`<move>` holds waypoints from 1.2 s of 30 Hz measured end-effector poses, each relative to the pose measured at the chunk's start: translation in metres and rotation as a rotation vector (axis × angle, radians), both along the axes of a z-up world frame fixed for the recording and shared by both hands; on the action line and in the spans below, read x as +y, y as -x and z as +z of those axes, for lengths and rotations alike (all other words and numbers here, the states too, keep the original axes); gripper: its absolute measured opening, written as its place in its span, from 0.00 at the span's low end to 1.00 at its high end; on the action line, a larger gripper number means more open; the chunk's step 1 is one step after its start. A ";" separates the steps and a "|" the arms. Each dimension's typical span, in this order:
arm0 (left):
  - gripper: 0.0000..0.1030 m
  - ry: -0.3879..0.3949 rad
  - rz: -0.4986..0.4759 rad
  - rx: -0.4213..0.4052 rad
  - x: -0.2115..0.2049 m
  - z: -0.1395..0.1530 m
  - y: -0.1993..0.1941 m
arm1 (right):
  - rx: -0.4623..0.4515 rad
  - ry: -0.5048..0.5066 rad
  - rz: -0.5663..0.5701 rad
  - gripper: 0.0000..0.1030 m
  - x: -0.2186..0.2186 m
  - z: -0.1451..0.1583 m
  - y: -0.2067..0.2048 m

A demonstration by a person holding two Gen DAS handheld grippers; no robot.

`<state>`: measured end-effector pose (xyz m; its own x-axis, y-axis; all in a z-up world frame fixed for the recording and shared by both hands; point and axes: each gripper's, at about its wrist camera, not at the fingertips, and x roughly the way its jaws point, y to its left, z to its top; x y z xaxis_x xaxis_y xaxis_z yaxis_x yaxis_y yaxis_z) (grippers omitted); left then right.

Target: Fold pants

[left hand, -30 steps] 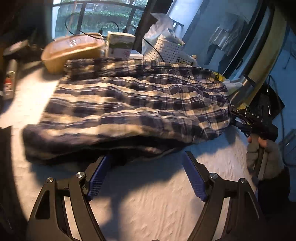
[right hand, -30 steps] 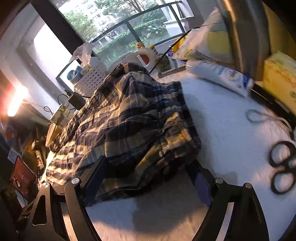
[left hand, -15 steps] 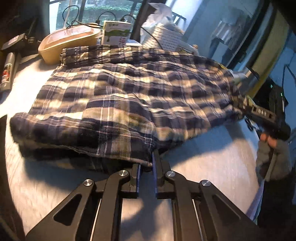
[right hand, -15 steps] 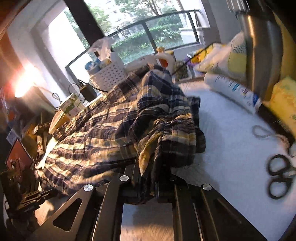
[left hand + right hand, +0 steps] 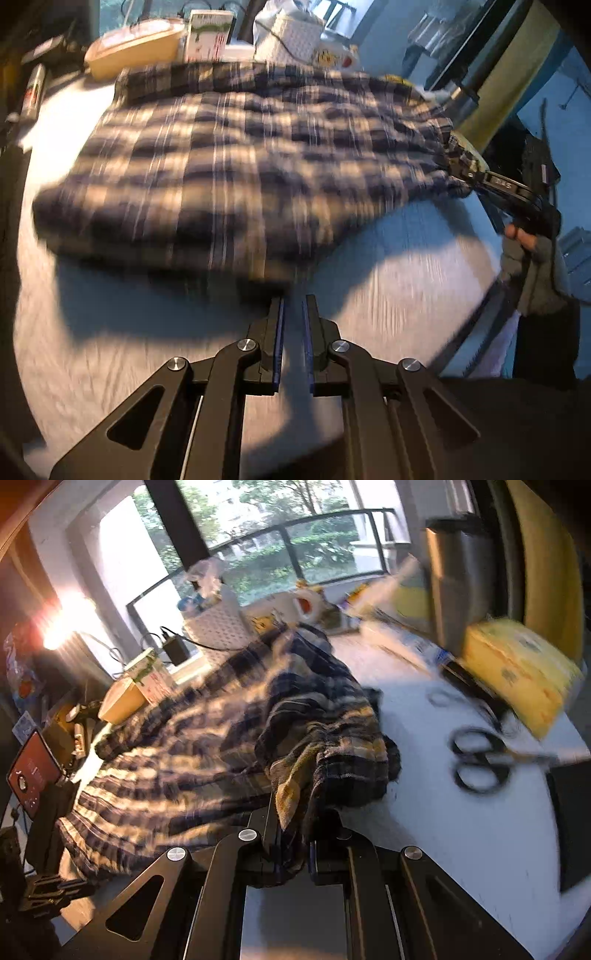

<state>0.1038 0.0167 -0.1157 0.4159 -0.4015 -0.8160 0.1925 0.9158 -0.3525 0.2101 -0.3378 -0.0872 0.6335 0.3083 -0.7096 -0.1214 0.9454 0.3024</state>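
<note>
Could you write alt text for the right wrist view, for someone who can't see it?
A black two-finger gripper is shut on a bunched end of plaid pants spread across a white table. Black scissors and a yellow box lie to the right, with a white basket and a window behind.

Bare worktop [image 5: 388, 280] between the left hand-held gripper [image 5: 292, 321] and the near edge of the pants [image 5: 236, 166]; passable from the front. Far edge blocked: tub [image 5: 133, 51], carton [image 5: 208, 33], white basket [image 5: 288, 35] just behind the pants. Left side: dark bottle [image 5: 33, 92] near the edge. Right of the pants, an open strip of worktop, then scissors [image 5: 480, 764] lying flat, a yellow box [image 5: 517, 672] and a steel cylinder [image 5: 458, 579] behind them. The right hand-held gripper [image 5: 293, 834] has pants cloth bunched over its front.
</note>
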 end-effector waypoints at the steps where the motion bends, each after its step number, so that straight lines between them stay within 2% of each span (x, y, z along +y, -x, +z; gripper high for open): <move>1: 0.08 0.010 0.001 0.014 0.006 -0.001 0.001 | 0.019 0.005 -0.002 0.10 -0.003 -0.006 0.002; 3: 0.08 0.014 0.018 0.019 0.018 0.000 0.009 | 0.052 0.026 -0.001 0.11 -0.005 -0.017 0.006; 5: 0.08 -0.022 0.045 0.001 0.035 0.006 0.017 | 0.061 0.050 -0.006 0.27 -0.007 -0.020 0.010; 6: 0.08 -0.044 0.059 -0.019 0.043 0.011 0.019 | 0.049 0.083 -0.027 0.46 -0.009 -0.018 0.013; 7: 0.08 -0.072 0.078 -0.046 0.052 0.018 0.022 | 0.033 0.105 -0.048 0.61 -0.013 -0.014 0.015; 9: 0.09 -0.131 0.118 -0.097 0.069 0.032 0.017 | -0.007 0.131 -0.095 0.67 -0.024 -0.002 0.019; 13: 0.09 -0.244 0.157 -0.221 0.097 0.060 -0.007 | -0.061 0.160 -0.142 0.68 -0.042 0.016 0.021; 18: 0.12 -0.311 0.086 -0.315 0.101 0.070 -0.068 | -0.111 0.167 -0.128 0.68 -0.035 0.031 0.008; 19: 0.16 -0.318 0.062 -0.317 0.098 0.068 -0.082 | -0.121 0.170 -0.124 0.68 -0.031 0.034 0.005; 21: 0.39 -0.336 0.024 -0.308 0.092 0.059 -0.103 | -0.138 0.174 -0.107 0.68 -0.023 0.039 -0.001; 22: 0.40 -0.350 0.004 -0.297 0.089 0.055 -0.114 | -0.143 0.173 -0.096 0.67 -0.018 0.040 -0.005; 25: 0.42 -0.389 -0.059 -0.271 0.078 0.038 -0.144 | -0.149 0.181 -0.070 0.68 -0.004 0.043 -0.017; 29: 0.42 -0.508 -0.106 -0.253 0.065 0.017 -0.178 | -0.134 0.185 -0.045 0.67 0.009 0.039 -0.036; 33: 0.43 -0.647 -0.147 -0.286 0.050 0.000 -0.196 | -0.118 0.191 -0.019 0.67 0.019 0.034 -0.051; 36: 0.43 -0.671 -0.132 -0.288 0.051 -0.005 -0.208 | -0.109 0.196 -0.001 0.68 0.027 0.031 -0.061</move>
